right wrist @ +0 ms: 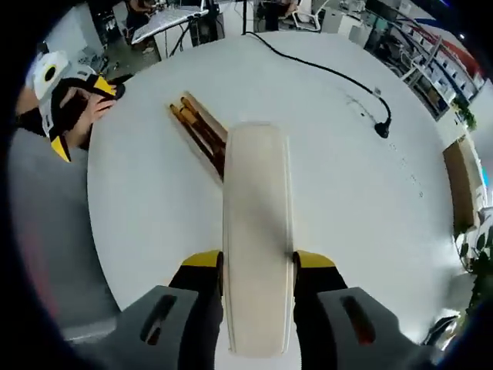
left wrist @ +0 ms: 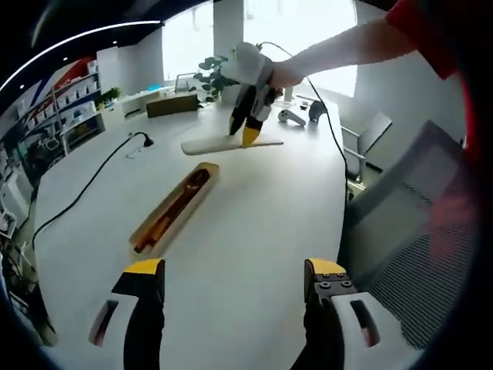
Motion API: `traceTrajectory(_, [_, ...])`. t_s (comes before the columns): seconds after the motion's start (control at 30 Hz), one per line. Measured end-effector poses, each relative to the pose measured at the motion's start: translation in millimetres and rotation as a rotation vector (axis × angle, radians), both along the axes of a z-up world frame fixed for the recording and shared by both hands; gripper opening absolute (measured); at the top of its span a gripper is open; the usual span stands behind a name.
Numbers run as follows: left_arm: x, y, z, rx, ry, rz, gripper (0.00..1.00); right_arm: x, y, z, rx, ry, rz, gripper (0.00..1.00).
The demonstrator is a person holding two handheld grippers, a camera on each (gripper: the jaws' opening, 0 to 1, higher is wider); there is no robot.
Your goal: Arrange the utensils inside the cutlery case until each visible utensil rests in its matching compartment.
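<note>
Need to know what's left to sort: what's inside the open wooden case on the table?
The open wooden case holds long dark-brown utensils lying lengthwise; their type and count cannot be told. In the right gripper view, the cream lid held by the right hand-held gripper covers the case's near end.

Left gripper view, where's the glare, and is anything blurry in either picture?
Left gripper view: windows behind the right gripper are blown out white; the chair at right is smeared. Right gripper view: the white lid between the jaws looks soft up close, and the table edge bows from fisheye.

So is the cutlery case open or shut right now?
Open. Its cream lid is off, gripped in the right gripper, and the case lies uncovered on the table.
</note>
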State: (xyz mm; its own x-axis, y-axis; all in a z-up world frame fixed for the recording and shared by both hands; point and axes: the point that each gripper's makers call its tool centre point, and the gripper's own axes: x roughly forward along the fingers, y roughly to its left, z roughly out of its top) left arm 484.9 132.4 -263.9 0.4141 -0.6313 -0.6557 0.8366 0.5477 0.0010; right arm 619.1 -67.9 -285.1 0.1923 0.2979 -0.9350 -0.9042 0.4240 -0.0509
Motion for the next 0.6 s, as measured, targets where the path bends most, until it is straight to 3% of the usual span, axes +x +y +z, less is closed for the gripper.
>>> traceTrajectory(0.17, [-2.6,7,0.9,-0.015,0.003,0.039,0.76,5,29,-1.3,-0.065,-0.005,0.192,0.33])
traceTrajectory(0.5, [-13.5,9,-4.9,-0.028,0.015,0.068,0.74,21,87,-3.2,-0.074,0.002,0.345,0.33])
traceTrajectory(0.6, [-17.3,9,-8.5,-0.02,0.017,0.065,0.74,26,101,-7.3,-0.104,-0.009,0.43,0.33])
